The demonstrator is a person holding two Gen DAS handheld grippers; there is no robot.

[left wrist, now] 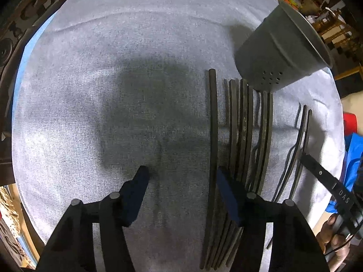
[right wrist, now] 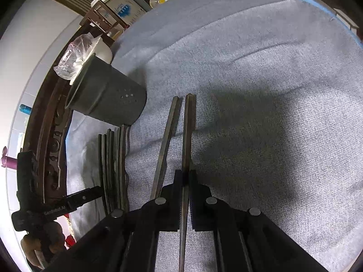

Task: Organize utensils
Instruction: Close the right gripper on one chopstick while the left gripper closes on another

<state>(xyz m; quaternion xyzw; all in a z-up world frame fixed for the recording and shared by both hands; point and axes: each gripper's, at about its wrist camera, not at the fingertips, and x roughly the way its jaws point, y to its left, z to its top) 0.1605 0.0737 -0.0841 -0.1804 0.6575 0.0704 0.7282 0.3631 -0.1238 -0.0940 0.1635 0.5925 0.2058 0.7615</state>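
L gripper (left wrist: 181,179): fingers wide apart, nothing between them; R finger sits over the row of dark utensils (left wrist: 245,136) lying side by side on the grey cloth (left wrist: 113,68). A round rod (left wrist: 212,122) lies just inside that finger.

R gripper (right wrist: 186,176): fingers narrow, clamped on one flat utensil handle (right wrist: 189,122); a second handle (right wrist: 166,131) lies just L of it.

Perforated grey cup (right wrist: 109,99) stands ahead-L, beyond the remaining utensil stack (right wrist: 113,165); contents not visible.
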